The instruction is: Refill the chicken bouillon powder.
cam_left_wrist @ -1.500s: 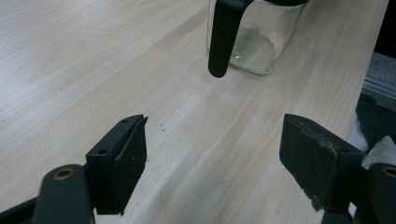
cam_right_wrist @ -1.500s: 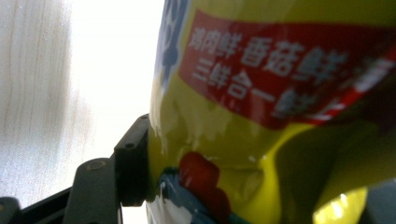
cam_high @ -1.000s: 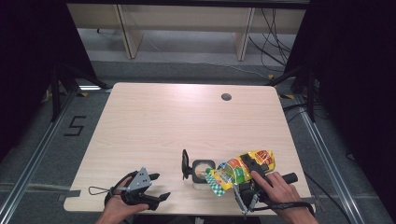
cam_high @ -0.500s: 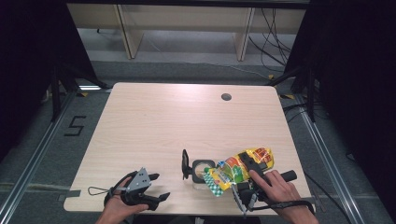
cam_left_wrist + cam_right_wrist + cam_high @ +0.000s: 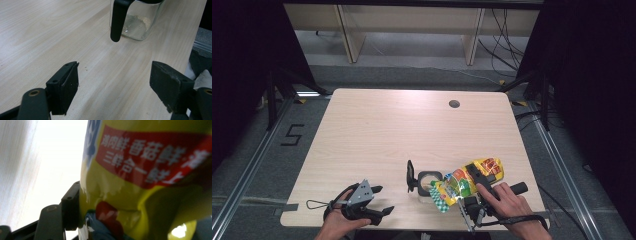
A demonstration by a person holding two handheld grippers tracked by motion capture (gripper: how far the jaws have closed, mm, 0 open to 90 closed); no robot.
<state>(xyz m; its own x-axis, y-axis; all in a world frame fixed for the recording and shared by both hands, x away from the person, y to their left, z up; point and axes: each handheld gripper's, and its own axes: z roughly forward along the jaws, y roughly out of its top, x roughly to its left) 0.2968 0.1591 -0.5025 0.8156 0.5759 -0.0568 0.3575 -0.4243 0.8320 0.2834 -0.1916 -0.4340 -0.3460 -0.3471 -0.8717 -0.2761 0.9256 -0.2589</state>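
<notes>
The right gripper (image 5: 469,197) squeezes a yellow bag (image 5: 464,182) between its fingers (image 5: 71,205), so the bag sits right in its jaws. The bag is tipped, and its lower end hangs over the glass jar (image 5: 428,182) near the front edge of the table (image 5: 382,125). A few crumbs lie in the jar. The left gripper (image 5: 113,86) rests low by the table's front edge, its fingers wide apart with nothing in them. The jar stands a little way ahead of it

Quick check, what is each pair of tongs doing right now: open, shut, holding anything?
Left tongs: open, nothing between the jaws, low over the table short of the glass jar.
Right tongs: shut on the yellow bag, tilted over the jar.
</notes>
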